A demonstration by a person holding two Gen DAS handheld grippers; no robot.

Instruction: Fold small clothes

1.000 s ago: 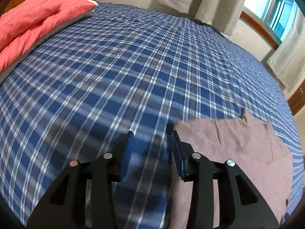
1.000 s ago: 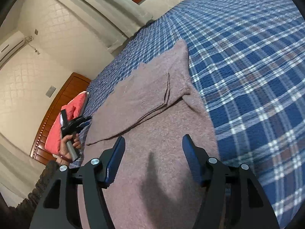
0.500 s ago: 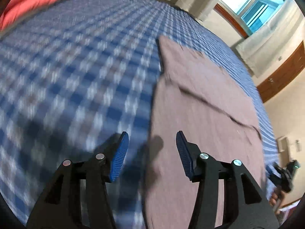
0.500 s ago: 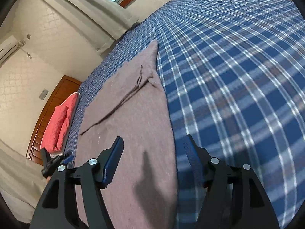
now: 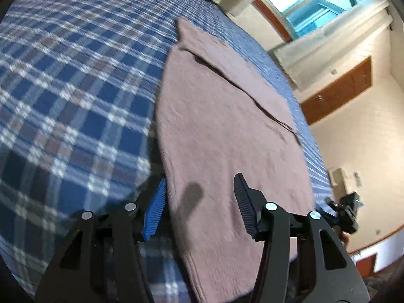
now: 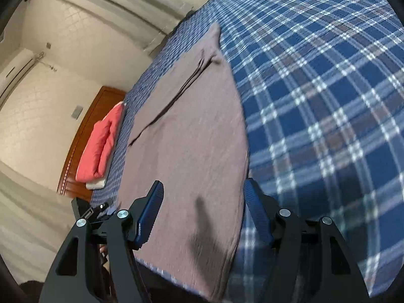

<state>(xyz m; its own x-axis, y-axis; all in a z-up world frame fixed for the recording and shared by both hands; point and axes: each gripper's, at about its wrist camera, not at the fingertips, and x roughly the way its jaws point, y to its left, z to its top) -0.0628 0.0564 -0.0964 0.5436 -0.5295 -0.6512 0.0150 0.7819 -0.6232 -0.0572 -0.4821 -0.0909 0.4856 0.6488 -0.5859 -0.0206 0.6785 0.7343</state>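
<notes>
A mauve knitted garment (image 5: 222, 116) lies flat on the blue plaid bed, one part folded over along a diagonal crease. My left gripper (image 5: 199, 199) hovers over its near left edge, jaws apart with nothing between the pads. In the right wrist view the same garment (image 6: 192, 136) stretches away from me. My right gripper (image 6: 204, 202) hangs over its near right edge, jaws wide and empty, the right finger beside the hem. The other gripper shows small at each view's side: the right gripper (image 5: 346, 212) and the left gripper (image 6: 91, 212).
The blue plaid bedspread (image 5: 63, 88) covers the whole bed (image 6: 328, 101). A red pillow (image 6: 101, 141) lies by the wooden headboard. A window (image 5: 315, 7) with curtains and a wooden door (image 5: 338, 91) stand beyond the bed.
The left gripper swept right from bare bedspread to the garment's near left edge and its jaws widened. The right gripper slid right to the garment's right edge, jaws unchanged.
</notes>
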